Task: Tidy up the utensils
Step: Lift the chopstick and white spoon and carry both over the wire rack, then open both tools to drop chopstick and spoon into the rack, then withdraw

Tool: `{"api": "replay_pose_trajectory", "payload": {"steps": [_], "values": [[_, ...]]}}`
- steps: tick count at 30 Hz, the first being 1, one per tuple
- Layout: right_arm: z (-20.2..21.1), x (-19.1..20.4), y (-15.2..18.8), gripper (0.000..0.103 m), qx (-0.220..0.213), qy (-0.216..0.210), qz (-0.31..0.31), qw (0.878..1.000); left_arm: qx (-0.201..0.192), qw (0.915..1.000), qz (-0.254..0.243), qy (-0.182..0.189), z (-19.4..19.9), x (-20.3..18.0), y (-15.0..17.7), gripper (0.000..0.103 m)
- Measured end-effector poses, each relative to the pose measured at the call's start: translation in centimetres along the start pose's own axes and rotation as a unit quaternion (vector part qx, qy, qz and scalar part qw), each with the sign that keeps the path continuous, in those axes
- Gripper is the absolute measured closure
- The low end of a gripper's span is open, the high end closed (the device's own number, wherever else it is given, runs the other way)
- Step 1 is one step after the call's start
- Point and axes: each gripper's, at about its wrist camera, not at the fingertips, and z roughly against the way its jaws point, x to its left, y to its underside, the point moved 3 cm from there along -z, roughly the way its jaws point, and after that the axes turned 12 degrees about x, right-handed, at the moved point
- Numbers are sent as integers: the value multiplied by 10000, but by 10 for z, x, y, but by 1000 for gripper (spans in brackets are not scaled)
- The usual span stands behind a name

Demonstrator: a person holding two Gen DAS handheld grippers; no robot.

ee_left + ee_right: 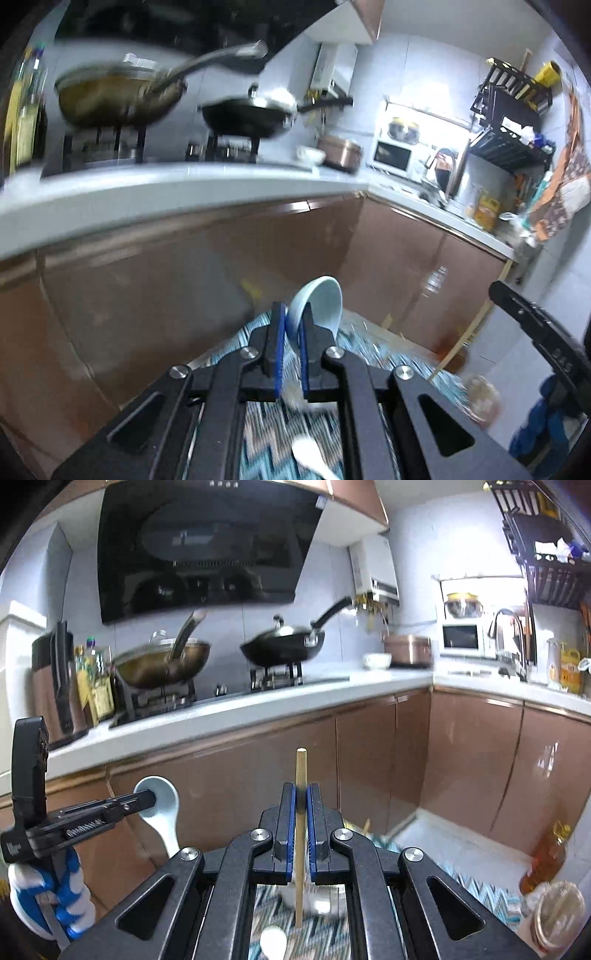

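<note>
My left gripper (291,314) is shut on a pale blue ceramic spoon (317,302), whose bowl sticks up past the fingertips. The right wrist view shows this gripper (147,801) from the side, still holding the spoon (162,812), with a blue-and-white gloved hand (66,890) on its handle. My right gripper (301,790) is shut on a wooden chopstick (301,768) that stands upright, poking out above and below the pads. Both grippers hang in front of the brown cabinet doors, above a zigzag mat (480,886). A white spoon (273,941) lies on the mat below.
A white counter (229,716) runs across the back with two woks (166,661) (284,646) on a gas stove. A sink tap (513,642) and microwave stand at the right corner. An oil bottle (546,856) and a plastic jar (557,912) stand on the floor at right.
</note>
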Motion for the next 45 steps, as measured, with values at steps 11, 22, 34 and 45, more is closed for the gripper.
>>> {"api": "replay_pose_trajectory", "payload": {"steps": [11,22,34,45], "values": [[-92,-30,-2,97,-418,183,36,9990,-608,9921,-478,-990,-119,-57,-4,97],[-143,-47,56,86,83,302,162,9994,-244,9978,-289,-538,-172,-54,32,84],[-17,-32,43,76,-315,463,298,9980,-827,9938,-711,-209,5,-31,16,67],[84,-4,63,73,-251,532,260,9979,-758,9964,-312,-201,114,26,52,55]]}}
